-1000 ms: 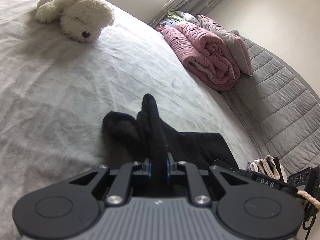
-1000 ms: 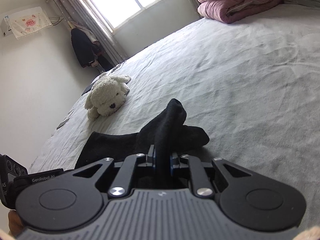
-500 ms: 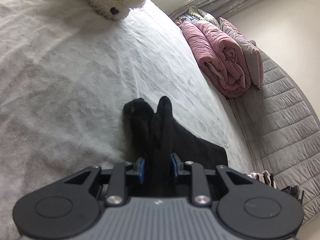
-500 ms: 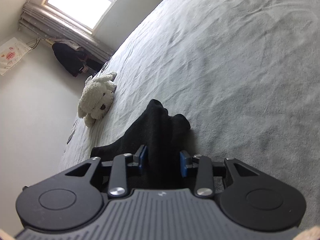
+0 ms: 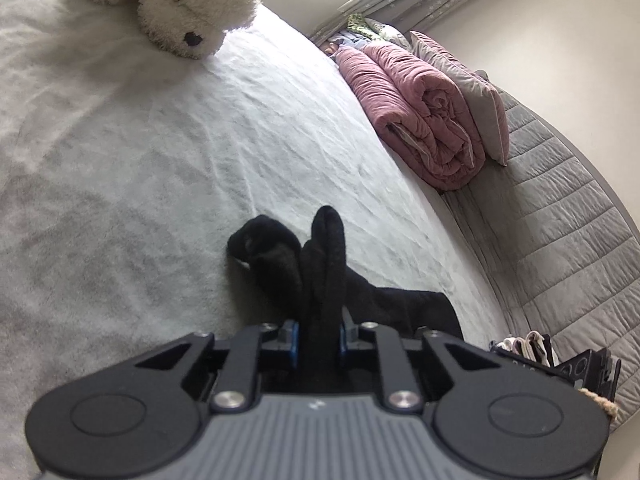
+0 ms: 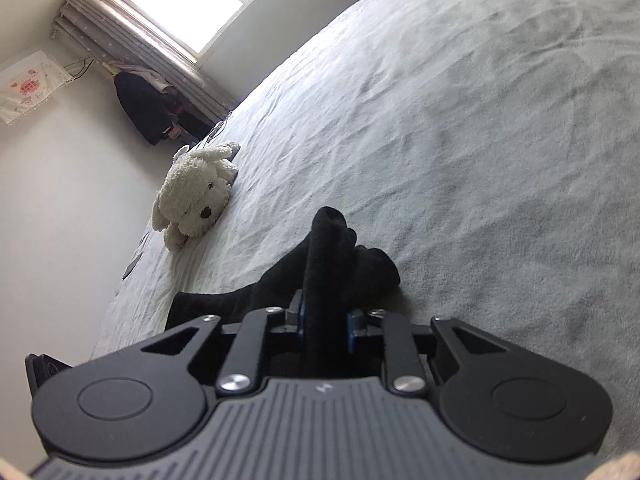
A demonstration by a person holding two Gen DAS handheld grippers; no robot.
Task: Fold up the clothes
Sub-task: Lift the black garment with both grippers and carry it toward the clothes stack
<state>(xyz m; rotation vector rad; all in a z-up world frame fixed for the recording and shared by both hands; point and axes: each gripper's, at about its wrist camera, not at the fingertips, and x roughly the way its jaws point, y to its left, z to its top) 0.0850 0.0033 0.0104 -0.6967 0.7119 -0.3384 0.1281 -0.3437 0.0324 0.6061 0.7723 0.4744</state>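
My left wrist camera sits low over the bed [image 5: 140,160], looking forward along its gripper [image 5: 316,344] toward the headboard side, where a rolled pink quilt [image 5: 420,120] lies. My right wrist camera is just as low and close behind its own gripper [image 6: 325,330], facing the window [image 6: 192,0] and the bed's far edge. Both views share the black garment [image 5: 320,272] close up, the white plush dog [image 6: 192,196] and the grey sheet.
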